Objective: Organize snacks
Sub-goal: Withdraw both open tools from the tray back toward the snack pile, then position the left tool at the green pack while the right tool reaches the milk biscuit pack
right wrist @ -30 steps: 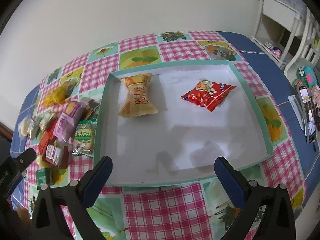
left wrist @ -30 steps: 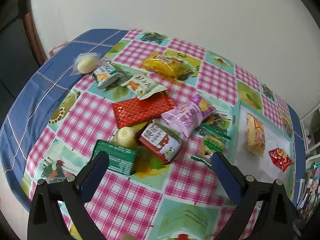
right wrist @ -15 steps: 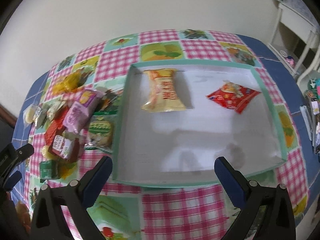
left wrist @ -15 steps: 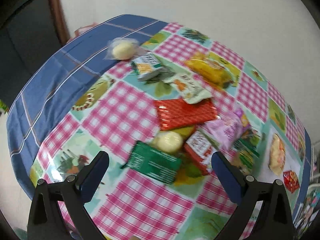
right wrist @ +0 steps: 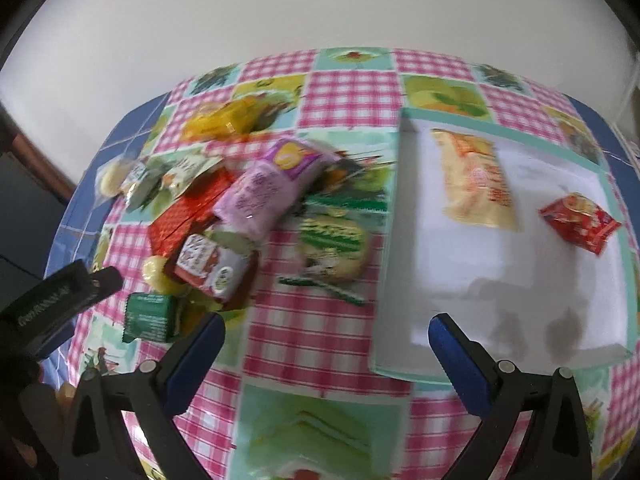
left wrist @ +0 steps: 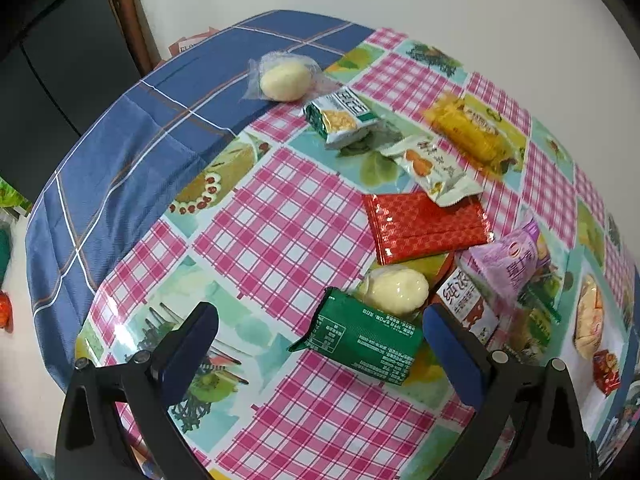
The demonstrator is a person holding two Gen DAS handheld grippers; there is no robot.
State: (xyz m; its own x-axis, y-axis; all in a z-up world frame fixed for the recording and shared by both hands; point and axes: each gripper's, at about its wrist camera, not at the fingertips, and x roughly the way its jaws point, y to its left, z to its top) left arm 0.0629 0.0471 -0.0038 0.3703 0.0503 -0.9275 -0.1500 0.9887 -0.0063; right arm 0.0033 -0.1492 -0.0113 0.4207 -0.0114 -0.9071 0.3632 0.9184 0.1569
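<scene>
Both claws, left [left wrist: 320, 340] and right [right wrist: 326, 344], are spread and empty. The snacks pile [right wrist: 256, 200] lies on the worktop [left wrist: 280, 220], blurred; two packets lie in the tray [right wrist: 616, 200], its right edge cut off.

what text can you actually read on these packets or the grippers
"纯", as best it reads: red and white packet; the rest is unclear.
Green packet: fine print, too small.
White packet with orange picture, green and white packet, purple packet: characters not legible.
Left gripper: white lettering, blurred.
</scene>
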